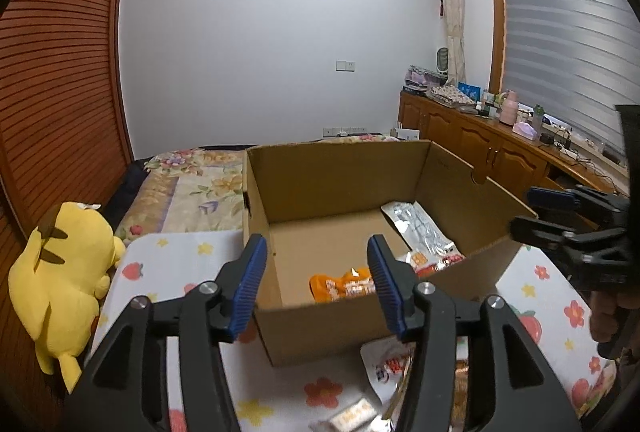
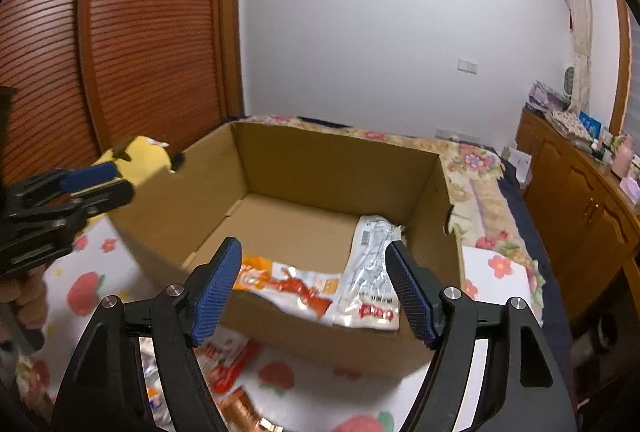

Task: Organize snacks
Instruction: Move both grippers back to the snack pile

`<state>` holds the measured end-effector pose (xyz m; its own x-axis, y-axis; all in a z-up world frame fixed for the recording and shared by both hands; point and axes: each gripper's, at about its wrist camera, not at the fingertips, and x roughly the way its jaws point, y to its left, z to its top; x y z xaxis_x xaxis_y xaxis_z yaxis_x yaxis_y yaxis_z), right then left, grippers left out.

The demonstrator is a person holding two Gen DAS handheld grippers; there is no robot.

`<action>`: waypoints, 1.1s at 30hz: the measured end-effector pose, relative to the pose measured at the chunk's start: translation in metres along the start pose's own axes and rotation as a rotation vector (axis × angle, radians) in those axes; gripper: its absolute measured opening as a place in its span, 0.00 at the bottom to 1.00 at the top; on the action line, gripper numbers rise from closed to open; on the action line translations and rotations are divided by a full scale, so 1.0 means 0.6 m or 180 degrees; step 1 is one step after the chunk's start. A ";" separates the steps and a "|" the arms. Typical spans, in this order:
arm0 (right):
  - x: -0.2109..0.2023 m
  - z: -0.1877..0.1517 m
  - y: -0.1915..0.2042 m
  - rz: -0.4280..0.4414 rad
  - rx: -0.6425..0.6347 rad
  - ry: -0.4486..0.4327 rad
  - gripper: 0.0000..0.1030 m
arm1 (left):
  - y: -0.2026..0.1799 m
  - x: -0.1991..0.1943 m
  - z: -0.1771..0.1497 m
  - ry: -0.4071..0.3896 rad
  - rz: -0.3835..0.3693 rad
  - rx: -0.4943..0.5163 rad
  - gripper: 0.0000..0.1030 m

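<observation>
**Both grippers empty over the box, more snacks waiting below**

I hold my left gripper (image 1: 317, 282) partway open at the lower centre of its view, nothing between the blue pads — the jaws frame the near wall of the cardboard box (image 1: 340, 167), so I judge it is positioned over the rim for dropping things in rather than for grasping. My right gripper (image 2: 314, 292) stands wider open, also empty, low in its own frame and aimed into the same box from the other side.

The box sits on a flower-print cloth (image 1: 176, 256) with its top open toward me, which is why both grippers can reach in from the near edge. Inside, three packets lie flat along the near side: an orange packet (image 2: 256, 272), a white packet with red print (image 2: 304, 290) and a silvery-white packet (image 2: 376, 272) that runs up toward the right wall. They crowd the near right part, leaving the far floor bare.

Loose snack packets (image 2: 230, 364) lie on the cloth at the bottom of the right-wrist frame, just in front of the box — those I judge are next. A yellow plush toy (image 1: 60, 272) lies at the left, apart from the work.
</observation>
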<state>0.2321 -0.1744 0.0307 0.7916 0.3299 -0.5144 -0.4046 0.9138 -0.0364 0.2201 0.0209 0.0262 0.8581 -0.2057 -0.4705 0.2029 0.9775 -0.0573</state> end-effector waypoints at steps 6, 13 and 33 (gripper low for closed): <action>-0.058 -0.057 0.006 0.0080 0.0064 -0.0064 0.74 | -0.012 -0.026 -0.034 -0.0032 -0.0061 0.0102 0.81; -0.069 -0.122 0.012 0.0084 0.0114 0.0128 0.74 | -0.038 -0.036 -0.088 0.0114 -0.0019 0.0294 0.87; -0.131 -0.232 0.043 0.0281 0.0415 0.0433 0.74 | -0.055 -0.090 -0.209 0.0421 -0.0031 -0.0004 0.87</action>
<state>0.0957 -0.2095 -0.0493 0.6829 0.3831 -0.6220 -0.3999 0.9086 0.1205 0.1081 0.0053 -0.0569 0.7863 -0.2074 -0.5819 0.2104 0.9756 -0.0634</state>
